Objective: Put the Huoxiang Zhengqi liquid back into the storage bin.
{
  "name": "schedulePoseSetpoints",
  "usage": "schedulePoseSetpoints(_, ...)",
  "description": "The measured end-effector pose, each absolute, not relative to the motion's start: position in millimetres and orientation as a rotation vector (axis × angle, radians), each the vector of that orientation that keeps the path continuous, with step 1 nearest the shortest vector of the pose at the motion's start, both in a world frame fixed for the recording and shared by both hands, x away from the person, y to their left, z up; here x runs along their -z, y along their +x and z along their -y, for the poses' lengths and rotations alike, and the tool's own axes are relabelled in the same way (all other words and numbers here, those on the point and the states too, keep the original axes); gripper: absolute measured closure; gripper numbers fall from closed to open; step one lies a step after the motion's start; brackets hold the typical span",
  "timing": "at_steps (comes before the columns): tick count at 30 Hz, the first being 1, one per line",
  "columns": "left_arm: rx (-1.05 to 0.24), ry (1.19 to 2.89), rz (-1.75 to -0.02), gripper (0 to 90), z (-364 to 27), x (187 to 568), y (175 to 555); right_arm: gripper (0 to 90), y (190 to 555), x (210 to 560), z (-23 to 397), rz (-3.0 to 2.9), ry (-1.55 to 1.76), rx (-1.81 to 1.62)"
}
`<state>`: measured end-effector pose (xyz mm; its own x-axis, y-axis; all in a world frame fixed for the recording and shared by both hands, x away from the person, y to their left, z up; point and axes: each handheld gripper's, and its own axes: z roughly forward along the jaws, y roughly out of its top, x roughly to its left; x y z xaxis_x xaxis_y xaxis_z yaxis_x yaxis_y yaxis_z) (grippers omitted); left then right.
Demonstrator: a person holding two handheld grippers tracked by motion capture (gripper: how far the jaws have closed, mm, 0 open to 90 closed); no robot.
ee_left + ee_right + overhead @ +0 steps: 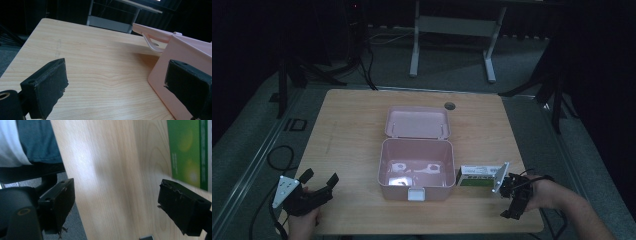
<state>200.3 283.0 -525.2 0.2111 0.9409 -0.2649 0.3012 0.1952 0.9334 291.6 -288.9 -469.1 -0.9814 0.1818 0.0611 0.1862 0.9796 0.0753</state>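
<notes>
Our left tongs [319, 182] rest at the near left corner of the tabletop [352, 115], jaws spread and empty, pointing toward the pink bin [416, 172]. In the left gripper view the bin's side wall [170, 67] stands just inside the right jaw without being pinched. We judge this hand is best kept there, ready to steady the bin if it slides.

The bin sits mid-tabletop with its lid [417, 121] thrown back flat behind it, so the mouth is fully open. A few pale items lie on its floor, too dim to identify.

The work in hand looks like picking up the green box [477, 176], which lies on the tabletop just beside the bin's right wall, close enough that we cannot tell whether they touch. Our right tongs [512, 192] hover at the box's right end, jaws spread, holding nothing. In the right gripper view the green face [187, 152] lies beyond the right jaw, not between the two, so we are not yet lined up.

To do this well, we should swing the right tongs so the jaws straddle the box's narrow width, come in low from its free end, and close firmly on the flat faces. Then lift clear of the bin's rim before moving over the opening, and set the box down beside the things already inside.
</notes>
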Motion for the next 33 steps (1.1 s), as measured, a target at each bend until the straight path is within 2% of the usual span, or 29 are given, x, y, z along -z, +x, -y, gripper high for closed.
schedulePoseSetpoints(16,-0.707,1.334,-1.313,4.6,-284,524,199,14.8,284,433,248,3.061,-0.135,0.201)
schedulePoseSetpoints(33,-0.683,1.342,-1.296,4.6,-284,526,199,11.2,325,405,220,3.148,-0.116,0.159)
